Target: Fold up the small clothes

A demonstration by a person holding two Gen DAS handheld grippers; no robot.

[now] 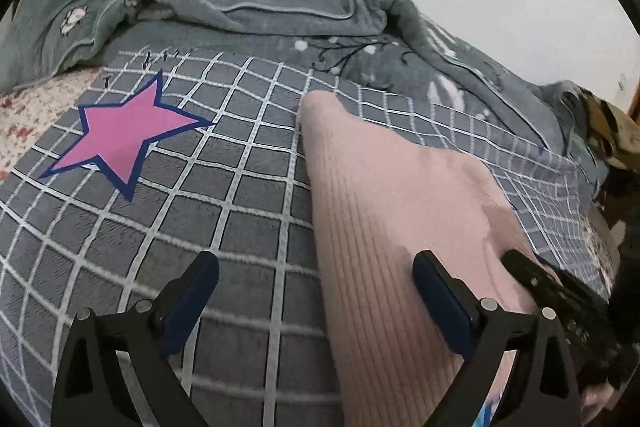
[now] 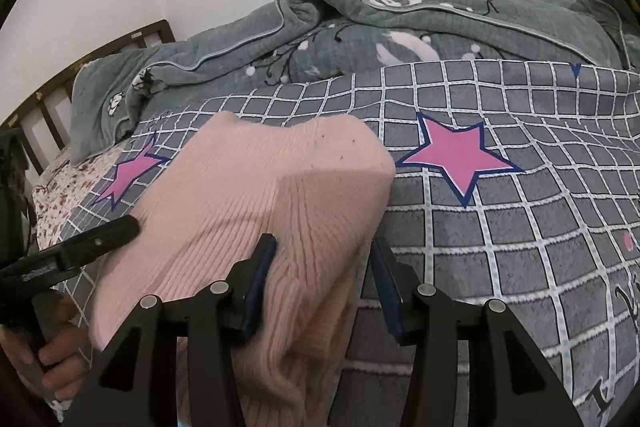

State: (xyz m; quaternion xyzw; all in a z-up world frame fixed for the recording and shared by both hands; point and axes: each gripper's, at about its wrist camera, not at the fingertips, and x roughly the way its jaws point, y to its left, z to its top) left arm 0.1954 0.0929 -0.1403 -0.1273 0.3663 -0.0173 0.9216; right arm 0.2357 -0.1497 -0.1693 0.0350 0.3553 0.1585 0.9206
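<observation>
A pink ribbed knit garment (image 1: 384,211) lies folded on the grey checked bedspread (image 1: 224,211). My left gripper (image 1: 316,275) is open wide; its right finger rests over the garment's left part and its left finger is over bare bedspread. In the right wrist view the garment (image 2: 256,195) fills the middle. My right gripper (image 2: 324,259) is open, its fingers on either side of the garment's near right edge, with fabric lying between them. The left gripper (image 2: 100,239) shows at the left, held by a hand, beside the garment's left edge.
A grey-green quilt (image 1: 248,7) is bunched along the wall behind the garment. Pink stars (image 1: 124,135) are printed on the bedspread. A floral sheet (image 2: 60,195) and a wooden headboard (image 2: 88,67) are at the left. A camouflage item (image 1: 612,131) lies at the far right.
</observation>
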